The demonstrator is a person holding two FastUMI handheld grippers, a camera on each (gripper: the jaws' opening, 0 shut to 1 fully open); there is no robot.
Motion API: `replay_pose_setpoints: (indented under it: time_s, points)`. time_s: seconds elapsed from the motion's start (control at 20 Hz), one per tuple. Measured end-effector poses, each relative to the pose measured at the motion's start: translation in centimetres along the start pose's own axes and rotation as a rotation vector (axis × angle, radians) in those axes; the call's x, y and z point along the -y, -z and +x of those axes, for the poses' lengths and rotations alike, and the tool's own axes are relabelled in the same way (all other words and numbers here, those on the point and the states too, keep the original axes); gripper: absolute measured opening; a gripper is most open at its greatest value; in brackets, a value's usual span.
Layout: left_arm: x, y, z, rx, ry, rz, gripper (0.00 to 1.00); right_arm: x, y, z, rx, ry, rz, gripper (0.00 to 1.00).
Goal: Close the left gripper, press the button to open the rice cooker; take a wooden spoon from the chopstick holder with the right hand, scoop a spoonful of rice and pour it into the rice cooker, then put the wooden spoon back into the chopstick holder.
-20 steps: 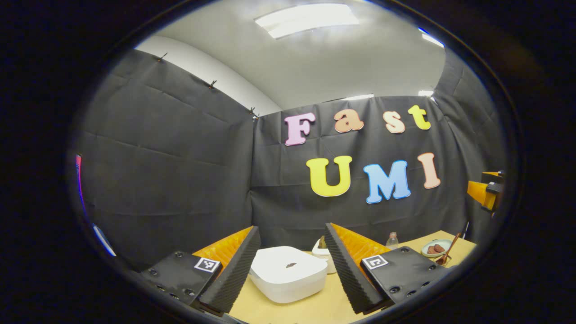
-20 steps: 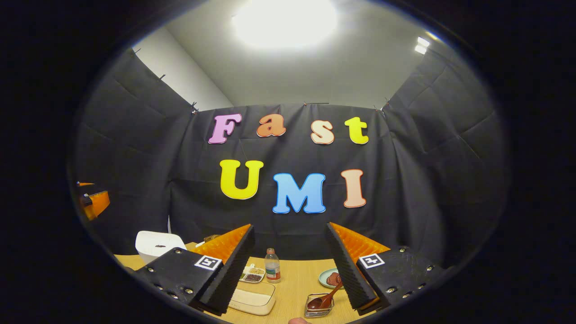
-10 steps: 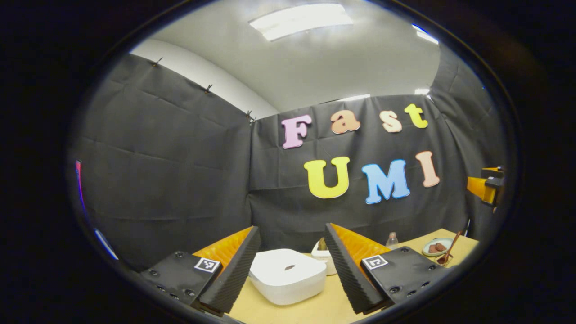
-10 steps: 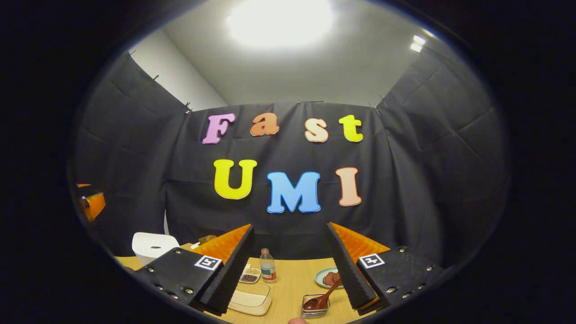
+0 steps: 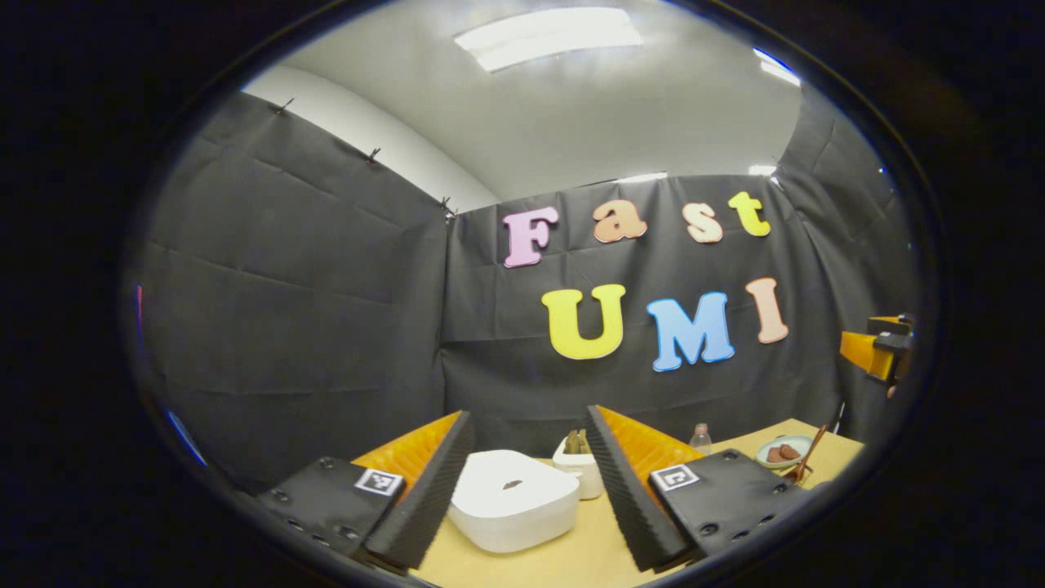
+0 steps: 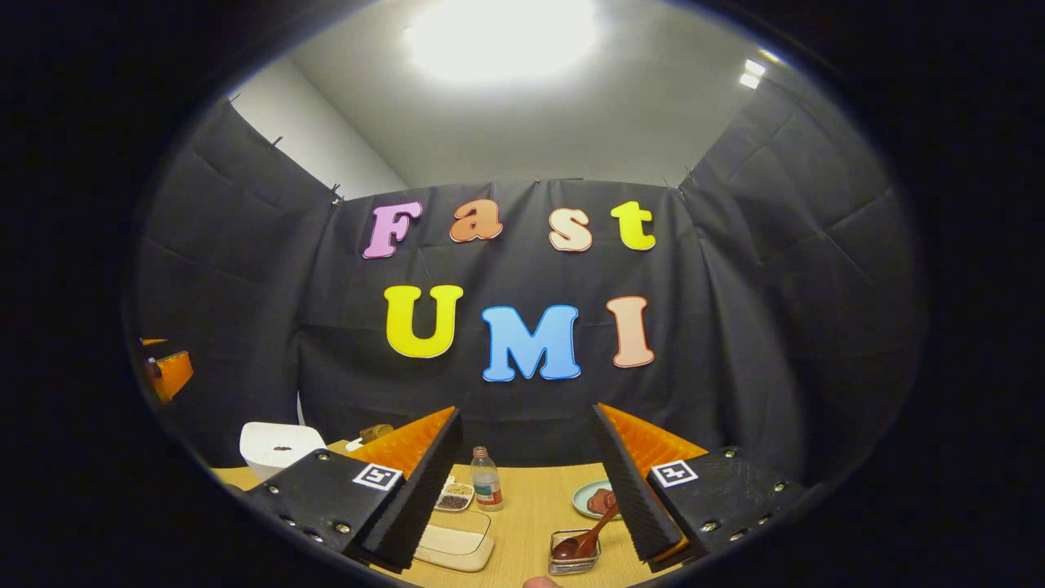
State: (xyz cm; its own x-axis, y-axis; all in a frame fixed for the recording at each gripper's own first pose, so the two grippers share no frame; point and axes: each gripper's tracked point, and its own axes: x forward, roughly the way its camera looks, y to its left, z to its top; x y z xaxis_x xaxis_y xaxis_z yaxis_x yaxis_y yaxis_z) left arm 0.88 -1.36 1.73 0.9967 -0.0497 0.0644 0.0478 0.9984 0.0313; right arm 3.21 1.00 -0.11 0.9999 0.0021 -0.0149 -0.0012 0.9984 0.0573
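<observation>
Ahead, rice cooker [image 5: 510, 498], table [image 5: 555, 559] edge near

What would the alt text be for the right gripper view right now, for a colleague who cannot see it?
The right gripper hangs open above a wooden table, with a wooden spoon leaning in a small holder just ahead. A shallow tray of rice, a bottle and a closed white rice cooker lie to the left.

Left gripper [image 5: 522, 490]: black screwed plates (square markers), orange ribbed backing.
</observation>
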Motion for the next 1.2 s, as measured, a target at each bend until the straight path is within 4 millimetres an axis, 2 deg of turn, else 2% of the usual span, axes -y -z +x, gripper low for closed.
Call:
replay_pose_setpoints:
  time_s: [0.15, 0.25, 0.45, 0.55, 0.75, 1.0, 1.1, 1.2]
  points:
    - [-2.8, 0.0, 0.6, 0.02, -0.088, -0.022, 0.17, 0.6, -0.1, -0.3, 0.004, 0.015, -0.028, 0.95]
    - [-2.9, 1.4, 1.9, 0.004, -0.075, -0.041, 0.09, 1.2, -0.1, -0.8, 0.008, 0.036, -0.038, 0.95]
    - [-2.8, 6.0, 6.2, -0.072, 0.004, -0.083, 0.08, 2.7, 0.2, -2.0, 0.001, 0.11, -0.038, 0.95]
    - [-2.5, 9.3, 9.0, -0.125, 0.041, -0.088, 0.08, 3.5, 0.5, -2.7, -0.008, 0.156, -0.049, 0.95]
    - [-3.4, 15.8, 14.7, -0.242, 0.053, -0.102, 0.08, 5.6, 1.1, -4.7, -0.036, 0.265, -0.079, 0.95]
    - [-5.4, 23.2, 20.6, -0.38, 0.028, -0.117, 0.08, 7.8, 1.5, -7.7, -0.084, 0.4, -0.093, 0.95]
    - [-6.0, 25.9, 21.7, -0.442, 0.021, -0.134, 0.08, 8.2, 1.3, -8.5, -0.086, 0.442, -0.104, 0.95]
    - [-5.9, 27.6, 22.1, -0.484, 0.027, -0.158, 0.08, 8.0, 0.9, -9.2, -0.083, 0.465, -0.116, 0.95]
